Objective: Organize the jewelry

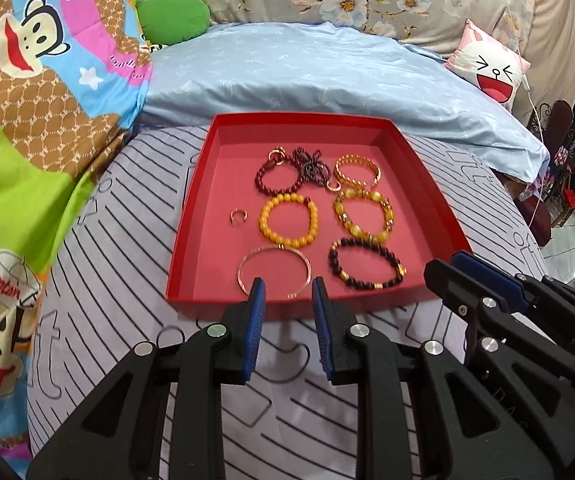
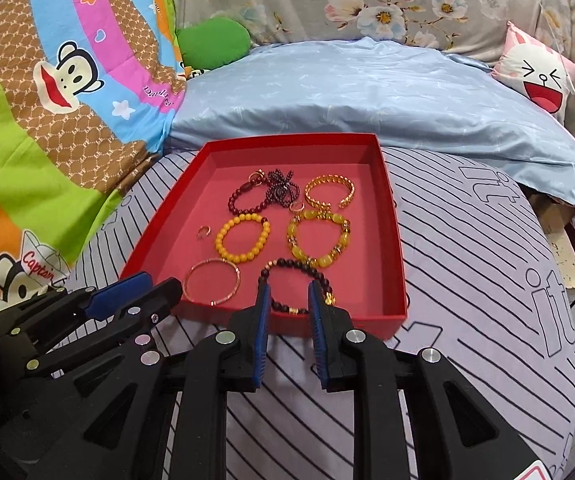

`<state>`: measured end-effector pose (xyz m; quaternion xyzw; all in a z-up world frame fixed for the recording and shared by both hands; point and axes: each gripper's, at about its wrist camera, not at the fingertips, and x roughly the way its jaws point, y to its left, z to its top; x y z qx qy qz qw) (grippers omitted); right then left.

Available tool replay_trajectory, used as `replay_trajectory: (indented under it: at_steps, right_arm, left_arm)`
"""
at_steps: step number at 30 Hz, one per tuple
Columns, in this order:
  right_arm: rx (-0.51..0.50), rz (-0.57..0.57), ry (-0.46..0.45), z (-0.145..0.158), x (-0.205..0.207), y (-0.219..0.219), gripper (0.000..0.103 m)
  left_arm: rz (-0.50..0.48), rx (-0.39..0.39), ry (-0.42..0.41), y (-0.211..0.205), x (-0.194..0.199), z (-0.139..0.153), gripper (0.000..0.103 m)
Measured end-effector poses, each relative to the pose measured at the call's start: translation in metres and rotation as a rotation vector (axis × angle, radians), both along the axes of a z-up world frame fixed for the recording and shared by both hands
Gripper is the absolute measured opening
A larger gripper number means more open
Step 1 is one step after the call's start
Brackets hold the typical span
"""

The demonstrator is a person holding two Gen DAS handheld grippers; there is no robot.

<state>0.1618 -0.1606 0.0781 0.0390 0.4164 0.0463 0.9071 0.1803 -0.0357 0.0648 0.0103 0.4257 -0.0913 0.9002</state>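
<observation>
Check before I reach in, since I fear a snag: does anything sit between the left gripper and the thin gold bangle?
Nothing visible does. The left gripper, empty, hangs just short of the red tray, whose low front wall alone lies before the thin gold bangle.

Both views are bright and evenly lit with soft, faint shadows and no harsh glare — sharp at the centre, yet strongly bowed by the fisheye toward dark, vignetted corners, where edges blur slightly.
</observation>
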Motion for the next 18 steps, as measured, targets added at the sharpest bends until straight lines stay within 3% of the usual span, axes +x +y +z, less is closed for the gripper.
replay_trajectory:
  at_steps: [3,8,15,18]
  right_arm:
    - [0.002,-0.010,-0.001,-0.002,-0.009,-0.004,0.030]
    - [0.000,-0.026,0.013,-0.005,-0.017,-0.009,0.031]
    - [-0.006,-0.032,0.018,-0.008,-0.026,-0.010,0.031]
    - [-0.015,-0.037,0.017,-0.008,-0.028,-0.010,0.031]
  left_arm:
    - [0.009,0.018,-0.011,-0.001,-0.008,0.000,0.031]
    - [0.013,0.034,-0.015,-0.003,-0.017,-0.002,0.042]
    - [0.017,0.044,-0.014,-0.003,-0.025,-0.004,0.045]
    - [0.034,0.051,-0.013,-0.002,-0.026,-0.005,0.051]
